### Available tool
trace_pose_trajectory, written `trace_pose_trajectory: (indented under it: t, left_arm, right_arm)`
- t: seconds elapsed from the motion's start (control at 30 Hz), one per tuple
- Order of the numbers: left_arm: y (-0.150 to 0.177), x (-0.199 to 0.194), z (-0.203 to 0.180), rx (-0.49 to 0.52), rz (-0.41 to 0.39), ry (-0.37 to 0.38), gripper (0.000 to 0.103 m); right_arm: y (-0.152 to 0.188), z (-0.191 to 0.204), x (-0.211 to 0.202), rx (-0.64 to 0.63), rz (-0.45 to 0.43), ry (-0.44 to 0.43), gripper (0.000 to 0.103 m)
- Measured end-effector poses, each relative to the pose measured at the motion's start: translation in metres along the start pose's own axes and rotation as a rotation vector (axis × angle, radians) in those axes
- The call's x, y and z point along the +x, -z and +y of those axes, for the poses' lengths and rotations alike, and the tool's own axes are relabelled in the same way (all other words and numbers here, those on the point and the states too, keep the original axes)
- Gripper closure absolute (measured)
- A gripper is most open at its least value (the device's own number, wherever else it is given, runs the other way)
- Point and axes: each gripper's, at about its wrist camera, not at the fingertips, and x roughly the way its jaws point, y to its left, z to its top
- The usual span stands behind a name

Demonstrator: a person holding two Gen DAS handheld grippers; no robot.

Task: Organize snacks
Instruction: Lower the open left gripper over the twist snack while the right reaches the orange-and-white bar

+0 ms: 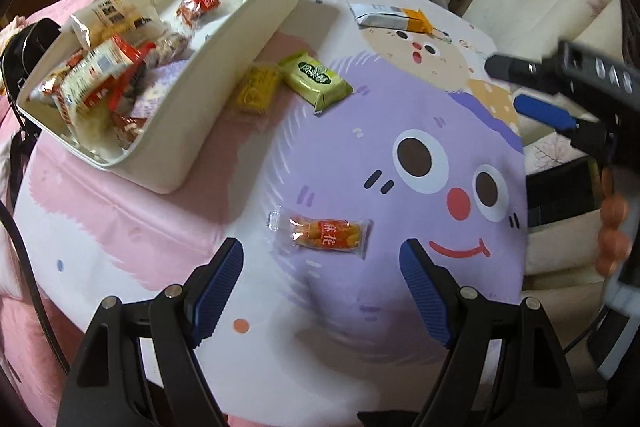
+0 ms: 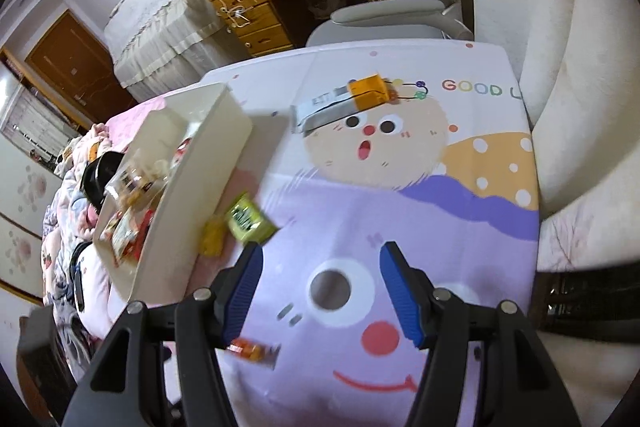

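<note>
Hovering: left tool (image 1: pixel 321 267) jaws apart over orange snack (image 1: pixel 328 235) | right tool (image 2: pixel 320 287) apart, empty | bin (image 1: pixel 256 39) stocked on bench (image 1: pixel 400 307)

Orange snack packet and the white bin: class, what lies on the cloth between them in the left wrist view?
Nothing: between the orange snack packet and the white bin, the left wrist view shows only bare tablecloth.

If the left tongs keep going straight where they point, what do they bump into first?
Probably the orange snack packet. It lies on the tablecloth just ahead of the open left tongs, roughly centred between them. Nothing else seems to be in the way, though depth is hard to judge.
</note>
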Motion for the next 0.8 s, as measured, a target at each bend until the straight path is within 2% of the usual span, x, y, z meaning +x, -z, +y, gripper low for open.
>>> trace_pose_trajectory:
  t: [0.43, 0.8]
  left_arm:
    - [0.007, 0.034, -0.002, -0.027, -0.053, -0.014, 0.024]
    - [0.011, 0.052, -0.002, -0.04, -0.05, -0.023, 0.024]
  right_arm:
    - [-0.083, -0.03, 0.078, 0.087, 0.014, 0.01, 0.042]
    - [-0.12, -0.027, 0.153, 0.089, 0.069, 0.023, 0.042]
